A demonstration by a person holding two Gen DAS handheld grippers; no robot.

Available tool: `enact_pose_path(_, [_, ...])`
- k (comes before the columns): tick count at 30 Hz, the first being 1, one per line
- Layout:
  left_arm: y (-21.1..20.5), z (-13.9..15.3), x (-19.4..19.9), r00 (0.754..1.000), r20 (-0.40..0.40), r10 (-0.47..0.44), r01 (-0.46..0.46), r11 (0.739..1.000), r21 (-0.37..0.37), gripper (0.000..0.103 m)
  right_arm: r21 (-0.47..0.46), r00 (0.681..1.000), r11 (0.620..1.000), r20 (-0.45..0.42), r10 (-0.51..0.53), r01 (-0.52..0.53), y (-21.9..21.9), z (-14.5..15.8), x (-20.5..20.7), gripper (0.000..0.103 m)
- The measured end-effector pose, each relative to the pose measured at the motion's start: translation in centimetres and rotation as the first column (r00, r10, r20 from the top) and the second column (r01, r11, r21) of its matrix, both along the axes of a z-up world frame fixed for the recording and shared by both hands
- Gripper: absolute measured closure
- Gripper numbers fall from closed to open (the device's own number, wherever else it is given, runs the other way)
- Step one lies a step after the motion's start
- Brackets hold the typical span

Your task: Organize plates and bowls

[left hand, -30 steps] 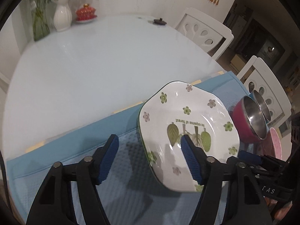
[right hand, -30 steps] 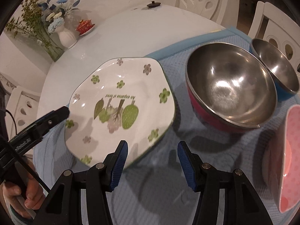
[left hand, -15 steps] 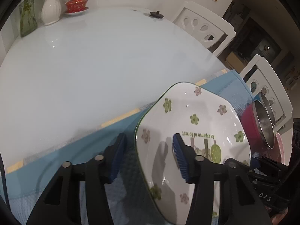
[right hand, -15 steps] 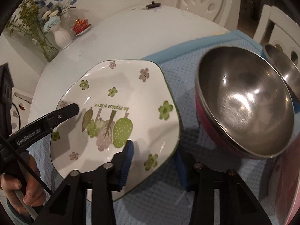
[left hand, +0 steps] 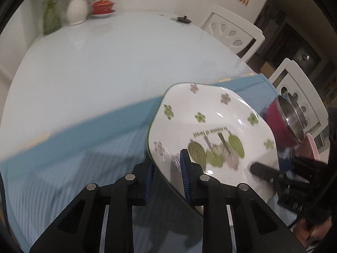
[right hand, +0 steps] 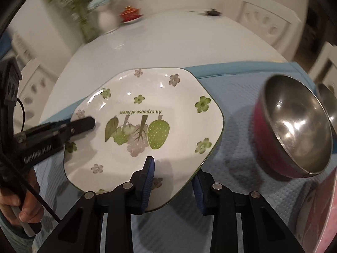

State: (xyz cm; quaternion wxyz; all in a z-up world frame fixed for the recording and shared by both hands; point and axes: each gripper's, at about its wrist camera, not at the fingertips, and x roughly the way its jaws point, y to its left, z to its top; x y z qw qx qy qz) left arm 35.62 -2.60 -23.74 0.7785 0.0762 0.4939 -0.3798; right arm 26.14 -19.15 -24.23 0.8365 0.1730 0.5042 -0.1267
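A white plate with green leaves and small flowers (left hand: 210, 124) (right hand: 147, 113) is held tilted above the blue mat (left hand: 84, 147) (right hand: 231, 105). My left gripper (left hand: 167, 168) is shut on the plate's left rim, one pad above and one below. My right gripper (right hand: 172, 175) is shut on the plate's near rim the same way. A red-sided steel bowl (right hand: 294, 130) (left hand: 282, 122) sits to the right, with a second steel bowl (right hand: 328, 103) behind it. A pink plate (right hand: 316, 215) lies at the far right.
The white round table (left hand: 105, 59) extends beyond the mat. A white vase with flowers (left hand: 76, 6), a red lidded dish (left hand: 103, 7) and a small dark lid (left hand: 184, 19) stand at its far side. White chairs (left hand: 231, 33) stand to the right.
Both grippers have closed on the plate's rim, left then right. The plate has lifted and tilted off the mat, and both views have shifted with blur.
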Motion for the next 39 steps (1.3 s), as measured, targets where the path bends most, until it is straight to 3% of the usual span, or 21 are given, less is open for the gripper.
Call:
enact_pose_path(9, [6.1,-0.1,-2.5,0.992,-0.062,0.107,-0.108,0.994,-0.013,0.083,0.06,0.978,0.976,0.008,0.209,-0.209,3.9,0.0,-0.2,0.07])
enact_pose_path(13, [6.2,0.5,-2.1,0.992,-0.04,0.124,-0.125,0.992,-0.02,0.082,0.121,0.984,0.978,-0.034,0.173,-0.168,2.7,-0.9,-0.2,0.07])
enact_pose_path(15, [5.6,0.6,-1.4,0.992,-0.024,0.126,-0.127,0.992,-0.021,0.082,0.093,0.99,0.987,-0.04,0.133,-0.129,1.3,-0.9,0.0,0.069])
enact_pose_path(20, [3.7,-1.3,0.4,0.992,-0.074,0.104,-0.105,0.994,-0.007,0.08,0.099,0.995,0.99,-0.016,0.101,-0.099,-0.1,-1.0,1.7,0.069])
enact_pose_path(28, [3.2,-1.2,-0.4,0.997,-0.027,0.076,-0.076,0.997,-0.018,0.078,0.057,0.99,0.988,0.007,0.141,-0.141,0.8,-1.4,2.5,0.068])
enact_pose_path(35, [4.3,0.7,-1.7,0.997,0.029,0.069,-0.067,0.996,-0.059,0.078,0.03,0.974,0.975,0.06,0.22,-0.222,1.3,0.5,1.5,0.071])
enact_pose_path(37, [4.2,1.0,-2.0,0.996,0.066,0.056,-0.054,0.998,-0.032,0.077,-0.001,0.966,0.968,0.063,0.252,-0.253,1.8,0.8,1.6,0.071])
enact_pose_path(39, [4.5,0.7,-1.6,0.997,0.044,0.064,-0.063,0.998,-0.022,0.077,0.007,0.962,0.964,0.058,0.266,-0.267,1.9,0.5,1.8,0.072])
